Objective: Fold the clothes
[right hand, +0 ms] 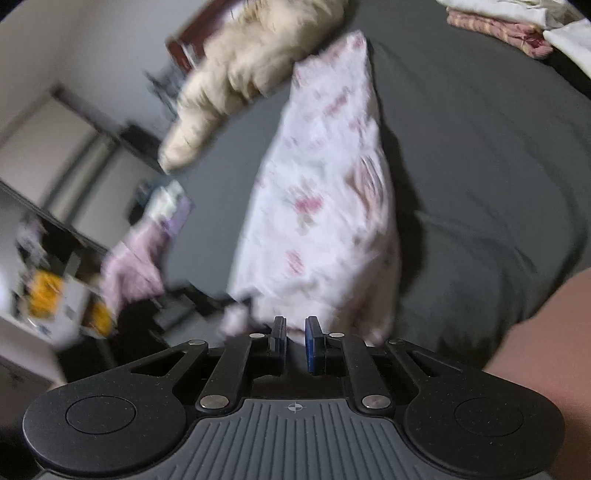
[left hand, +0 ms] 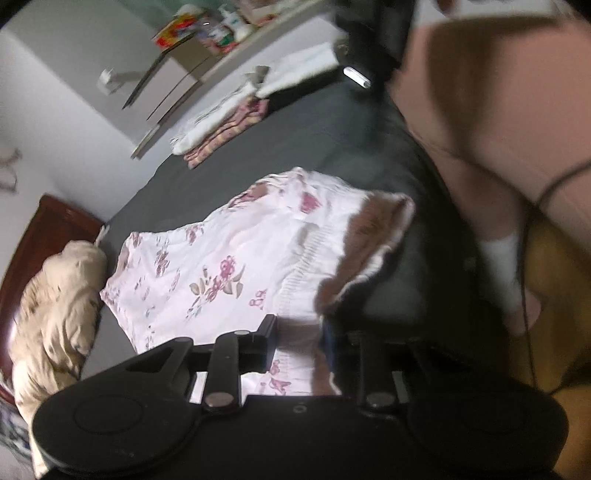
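Observation:
A white garment with pink flowers (left hand: 221,266) lies spread on the dark grey bed (left hand: 295,147). My left gripper (left hand: 299,343) is at its near edge by the elastic waistband, jaws apart with cloth between them. In the right wrist view the same garment (right hand: 325,192) hangs up off the bed (right hand: 480,166), and my right gripper (right hand: 295,343) is shut on its near edge, the cloth pinched between the narrow-set fingers. Both views are blurred by motion.
A beige pillow (left hand: 59,302) lies against the red-brown headboard (left hand: 44,229). Folded clothes (left hand: 229,122) are stacked at the far side of the bed, also in the right wrist view (right hand: 509,26). A person in pink (left hand: 498,110) stands at the right. A cluttered shelf (left hand: 207,29) runs along the wall.

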Tool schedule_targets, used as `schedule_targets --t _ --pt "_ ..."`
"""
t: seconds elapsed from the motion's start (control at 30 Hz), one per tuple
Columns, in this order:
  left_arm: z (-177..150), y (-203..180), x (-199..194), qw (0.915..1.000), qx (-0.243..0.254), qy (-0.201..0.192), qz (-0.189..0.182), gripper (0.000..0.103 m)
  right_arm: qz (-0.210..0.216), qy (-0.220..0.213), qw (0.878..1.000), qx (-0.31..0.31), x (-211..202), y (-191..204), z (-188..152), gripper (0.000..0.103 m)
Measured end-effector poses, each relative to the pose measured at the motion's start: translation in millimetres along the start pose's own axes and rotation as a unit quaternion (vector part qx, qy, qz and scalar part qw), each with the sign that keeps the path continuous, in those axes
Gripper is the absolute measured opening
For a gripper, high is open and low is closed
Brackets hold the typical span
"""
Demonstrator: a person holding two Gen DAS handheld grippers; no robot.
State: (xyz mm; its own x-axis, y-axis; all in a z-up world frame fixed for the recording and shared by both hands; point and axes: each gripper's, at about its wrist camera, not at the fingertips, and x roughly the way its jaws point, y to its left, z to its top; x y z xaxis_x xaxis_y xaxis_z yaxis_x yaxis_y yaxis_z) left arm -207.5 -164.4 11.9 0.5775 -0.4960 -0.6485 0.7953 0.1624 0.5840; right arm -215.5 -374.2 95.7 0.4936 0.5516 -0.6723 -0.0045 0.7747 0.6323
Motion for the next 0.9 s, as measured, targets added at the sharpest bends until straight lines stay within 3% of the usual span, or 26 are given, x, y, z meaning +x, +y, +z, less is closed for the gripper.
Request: schedule_targets --t 0.1,0.2,0.37,0.67,0.7,0.73,0.77,0.8,0.9 --pt "1 2 -3 1.0000 -0.004 -0.001 0.000 0.026 -0.026 0.028 0.999 -0.034 12 9 -2 0.010" --pt "1 -4 -4 0.9999 0.011 0.002 -0.003 0.026 -0.007 0.040 0.998 -0.044 19 15 -2 0.010" --pt "-4 -13 -3 0.9999 0.011 0.007 -0.011 0.026 -0.035 0.023 0.996 -0.072 21 21 -3 0.010" --pt "-6 -14 -2 0.9999 -0.007 0.006 -0.011 0.026 -0.011 0.019 0.997 -0.075 22 16 -3 0.011" --pt "-6 -13 -3 0.9999 -0.010 0.005 -0.012 0.026 -0.009 0.020 0.997 -0.077 22 16 -2 0.022" --pt "-6 -12 -3 0.9998 -0.012 0.004 -0.013 0.026 -0.006 0.021 0.997 -0.079 21 17 -2 0.065" --pt "-6 -11 -3 0.9998 -0.012 0.004 -0.014 0.026 -0.003 0.021 0.997 -0.076 19 17 -3 0.087" --pt "-6 -11 -4 0.9998 -0.013 0.004 -0.015 0.026 0.000 0.016 0.997 -0.071 18 18 -4 0.103" --pt "-6 -10 -4 0.9998 -0.010 0.003 -0.017 0.026 0.009 0.005 0.997 -0.082 14 22 -4 0.103"
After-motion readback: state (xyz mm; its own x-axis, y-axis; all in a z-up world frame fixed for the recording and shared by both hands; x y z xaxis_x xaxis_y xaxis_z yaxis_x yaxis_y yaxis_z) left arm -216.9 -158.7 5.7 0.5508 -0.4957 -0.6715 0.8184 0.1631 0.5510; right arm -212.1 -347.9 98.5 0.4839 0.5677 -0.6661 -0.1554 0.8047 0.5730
